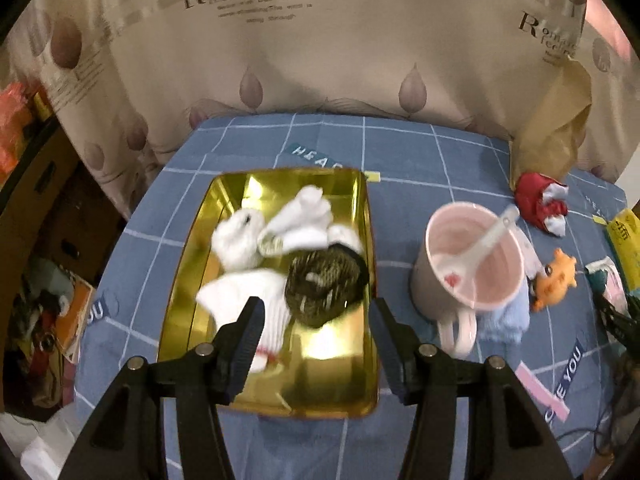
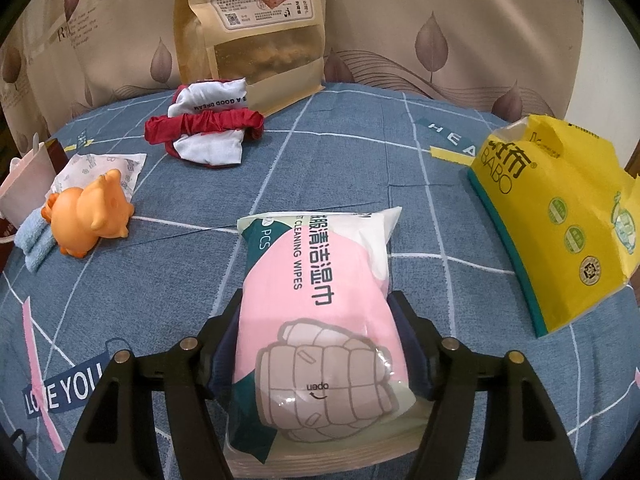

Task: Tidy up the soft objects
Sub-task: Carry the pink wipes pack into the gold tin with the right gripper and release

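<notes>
My left gripper (image 1: pixel 316 304) hangs open and empty over the near part of a gold tray (image 1: pixel 332 348). In the tray lie white socks (image 1: pixel 304 216), a white plush piece (image 1: pixel 238 240) and a dark knitted roll (image 1: pixel 324 284). My right gripper (image 2: pixel 316 300) is shut on a pink pack of cleaning wipes (image 2: pixel 320 280), with a pad against each long side; the pack lies on the blue checked cloth (image 2: pixel 360 152). A red and white cloth bundle (image 2: pixel 208 132), an orange toy (image 2: pixel 88 216) and a folded light blue cloth (image 2: pixel 34 240) lie to the left of it.
A pink mug (image 1: pixel 472 256) with a white spoon (image 1: pixel 492 236) stands right of the tray. A kraft paper bag (image 2: pixel 248 20) stands at the back against the curtain. A yellow tissue pack (image 2: pixel 560 220) lies on the right. Boxes and clutter sit beyond the table's left edge.
</notes>
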{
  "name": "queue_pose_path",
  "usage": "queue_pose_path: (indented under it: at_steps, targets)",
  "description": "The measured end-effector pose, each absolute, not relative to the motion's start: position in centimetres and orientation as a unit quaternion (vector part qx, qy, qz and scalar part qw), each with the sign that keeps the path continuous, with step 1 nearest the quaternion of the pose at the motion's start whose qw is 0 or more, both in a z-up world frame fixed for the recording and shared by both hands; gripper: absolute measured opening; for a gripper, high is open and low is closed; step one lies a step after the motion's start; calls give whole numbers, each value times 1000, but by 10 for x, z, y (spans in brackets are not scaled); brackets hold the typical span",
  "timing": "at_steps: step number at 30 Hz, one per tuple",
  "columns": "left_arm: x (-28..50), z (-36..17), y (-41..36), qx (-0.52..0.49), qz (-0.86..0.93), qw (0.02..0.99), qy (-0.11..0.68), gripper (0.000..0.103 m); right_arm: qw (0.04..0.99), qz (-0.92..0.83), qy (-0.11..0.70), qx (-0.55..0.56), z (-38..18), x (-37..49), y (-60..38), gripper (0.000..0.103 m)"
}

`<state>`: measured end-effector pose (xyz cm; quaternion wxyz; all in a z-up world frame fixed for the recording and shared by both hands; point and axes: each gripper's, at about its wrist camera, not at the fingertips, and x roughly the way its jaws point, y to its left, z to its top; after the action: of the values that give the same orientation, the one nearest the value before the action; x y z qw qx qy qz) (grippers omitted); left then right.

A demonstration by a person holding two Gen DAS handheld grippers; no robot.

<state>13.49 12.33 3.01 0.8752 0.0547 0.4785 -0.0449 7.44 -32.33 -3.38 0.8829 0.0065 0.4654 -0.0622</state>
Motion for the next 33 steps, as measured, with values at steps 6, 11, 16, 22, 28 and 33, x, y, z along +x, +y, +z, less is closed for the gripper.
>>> queue_pose_path:
  at_steps: [6, 11, 16, 22, 28, 33]
  targets:
    - [115, 24, 150, 33, -16, 879, 475, 55, 885, -62, 461, -12, -32, 73, -317, 56]
    - [105, 13, 183, 5, 24, 879, 475, 55, 885, -68, 461, -12, -31, 73, -315, 55]
    - [94, 3, 217, -32, 67, 879, 471, 55, 878, -93, 469, 6, -28, 73, -314, 53]
    - [86, 4, 244, -70, 106, 882, 454, 55, 884, -103, 456, 13, -5, 78, -298, 53]
    - [85, 3, 251, -78, 120, 883, 447, 55, 902, -62, 428, -8, 37, 92, -252, 53]
    - [84, 5, 259, -84, 136, 884, 439, 55, 912, 8, 409, -39, 67, 111, -184, 53]
